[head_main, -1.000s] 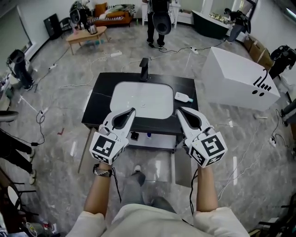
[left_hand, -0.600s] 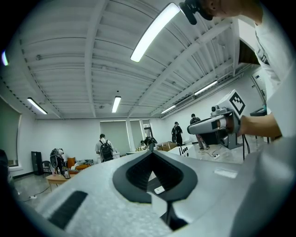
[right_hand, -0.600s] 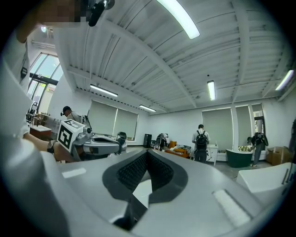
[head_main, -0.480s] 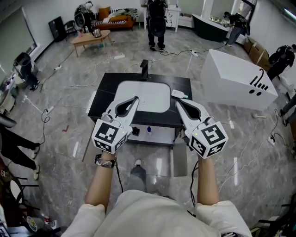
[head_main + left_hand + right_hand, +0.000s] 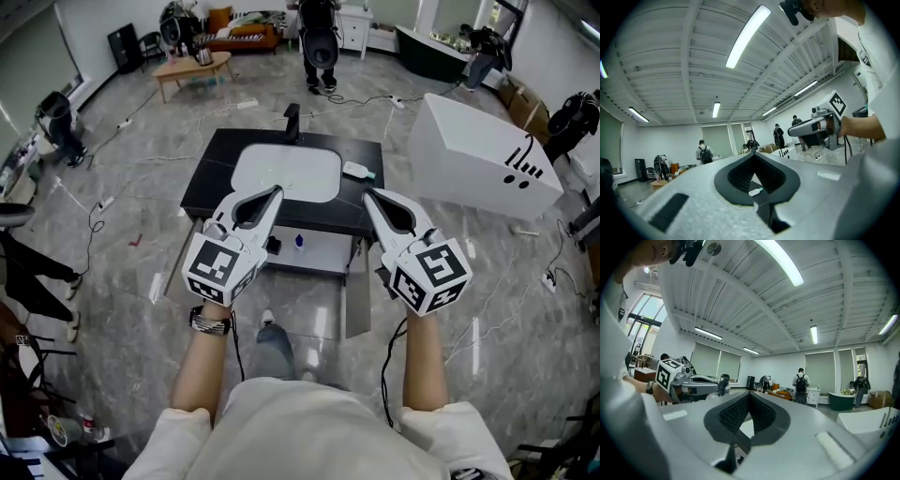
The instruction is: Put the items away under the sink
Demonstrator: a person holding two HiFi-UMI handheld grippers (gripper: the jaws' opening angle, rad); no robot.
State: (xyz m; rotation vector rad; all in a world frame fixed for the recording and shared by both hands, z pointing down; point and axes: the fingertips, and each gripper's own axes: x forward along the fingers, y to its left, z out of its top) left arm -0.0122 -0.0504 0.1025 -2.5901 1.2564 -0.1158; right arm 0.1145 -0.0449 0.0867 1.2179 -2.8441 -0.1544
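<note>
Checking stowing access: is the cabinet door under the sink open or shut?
Open: the door stands swung outward, baring the cabinet interior.

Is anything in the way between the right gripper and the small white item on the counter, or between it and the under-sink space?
Nothing visible. The small white item with a teal end lies alone on the black countertop, right of the white basin, beyond the shut right gripper. Below, the cabinet door stands open.

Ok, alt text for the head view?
A person holds the left tool and right tool, both shut and empty, in front of a black vanity with a white sink basin. A small white item lies on its counter.
</note>
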